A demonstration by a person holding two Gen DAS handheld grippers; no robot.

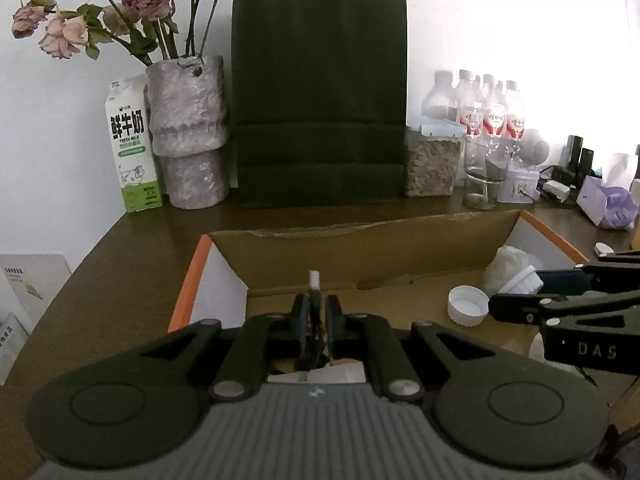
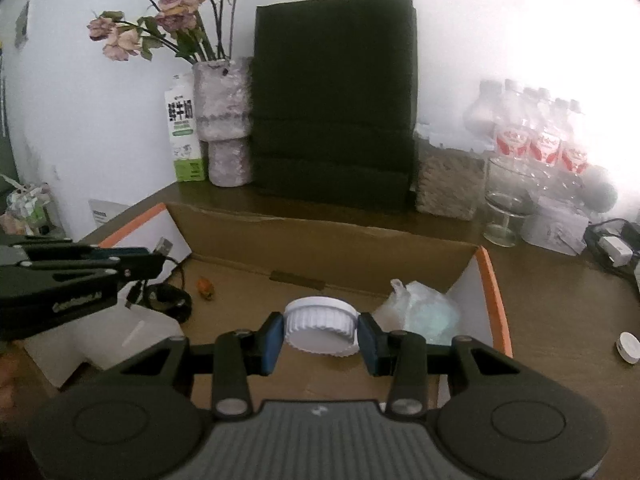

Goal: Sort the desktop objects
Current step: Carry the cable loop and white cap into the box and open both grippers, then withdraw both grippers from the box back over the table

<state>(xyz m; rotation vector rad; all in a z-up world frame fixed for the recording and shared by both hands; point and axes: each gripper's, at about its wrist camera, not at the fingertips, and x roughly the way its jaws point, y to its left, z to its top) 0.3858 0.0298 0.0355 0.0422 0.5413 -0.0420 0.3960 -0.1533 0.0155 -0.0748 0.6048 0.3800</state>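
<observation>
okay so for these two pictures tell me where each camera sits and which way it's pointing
Left wrist: on the left gripper, facing forward over the cardboard box toward the wall; its fingers pinch a USB cable, the right gripper enters at right.
Right wrist: on the right gripper, facing likewise; it holds a white cap, the left gripper enters at left.
Shared: box, black paper bag, milk carton, flower vase.

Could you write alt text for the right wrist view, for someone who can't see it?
The right gripper pinches a white ribbed cap over an open cardboard box. The left gripper enters from the left holding a USB cable; a dark paper bag stands behind.
</observation>
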